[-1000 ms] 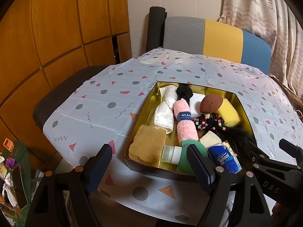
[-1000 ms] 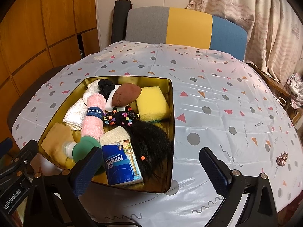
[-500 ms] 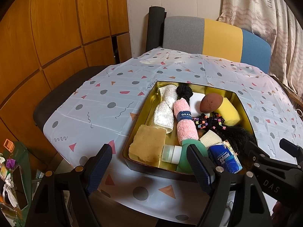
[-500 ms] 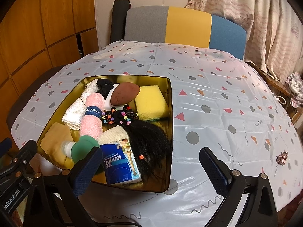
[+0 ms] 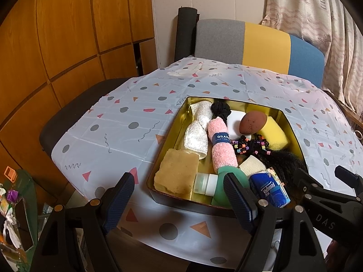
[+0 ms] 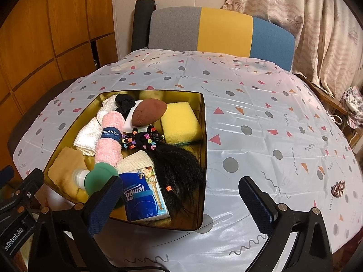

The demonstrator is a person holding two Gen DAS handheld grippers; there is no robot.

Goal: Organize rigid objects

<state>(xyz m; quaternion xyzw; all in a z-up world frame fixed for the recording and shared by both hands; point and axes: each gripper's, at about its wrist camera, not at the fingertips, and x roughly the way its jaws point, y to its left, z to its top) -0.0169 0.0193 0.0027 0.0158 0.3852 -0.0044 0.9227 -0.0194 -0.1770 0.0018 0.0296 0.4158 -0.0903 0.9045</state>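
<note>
On a surface (image 6: 261, 122) covered with a pale plastic cloth printed with dots and triangles sits a gold-lined rectangular metal tin (image 6: 203, 149), crowded with things. Near its front edge lie a blue packet of paper tissues (image 6: 143, 198), a green round-bodied bottle with a white cap (image 6: 99, 174) on its side, and a tan sponge block (image 5: 177, 173). Behind them, a rolled pink fuzzy towel with a dark blue paper band (image 6: 110, 139) lies beside a folded white cloth (image 5: 198, 133). A bundle of black hair with coloured beads (image 6: 163, 156) spreads toward the tin's right wall. Farther back are a yellow foam sponge (image 6: 180, 120), a brown egg-shaped makeup sponge (image 6: 148, 112) resting on a white block, and a black fabric scrunchie (image 5: 221, 110).

Both grippers hover at the near edge, touching nothing. The left gripper (image 5: 179, 198) has its jaws spread wide, straddling the tin's near left corner. The right gripper (image 6: 179, 200) also has jaws spread, framing the tin's near right corner. A small pink scrunchie (image 6: 338, 188) lies alone on the cloth, well to the right.
</note>
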